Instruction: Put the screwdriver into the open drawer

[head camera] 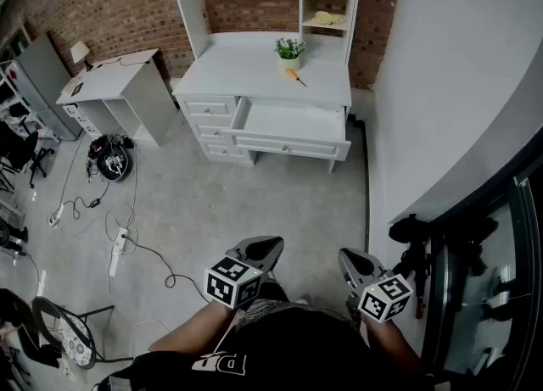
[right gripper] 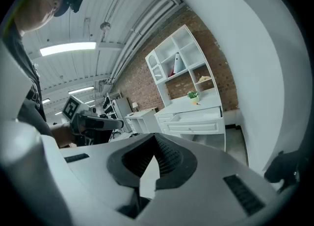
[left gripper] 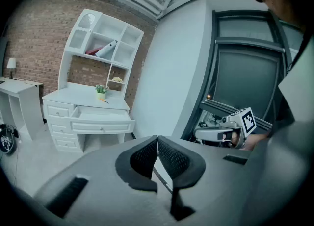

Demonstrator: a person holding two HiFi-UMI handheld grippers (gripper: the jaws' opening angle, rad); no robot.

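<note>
Both grippers are hanging low & close to the person's body, well apart from the furniture; approach not begun yet, I'd judge. The left gripper (head camera: 263,249) is carrying its jaws pressed together w/ nothing between. The right gripper (head camera: 349,259) is doing the same, so both are empty, fine for travelling.

The small orange-handled screwdriver (head camera: 296,78) is lying on the far white wooden tabletop (head camera: 242,71). It's just near-side of the little green potted plant (head camera: 289,49) & just behind the pulled-out white drawer (head camera: 293,121), which is gaping open & looking bare inside.

Head view is giving the top-down layout, tool vs. drawer, plus loose white cables (head camera: 123,241) on the floor at left. Each gripper view is showing the other gripper side-on & the white shelf unit (left gripper: 100,43) upright. In right gripper view the screwdriver is too small to pick out.
</note>
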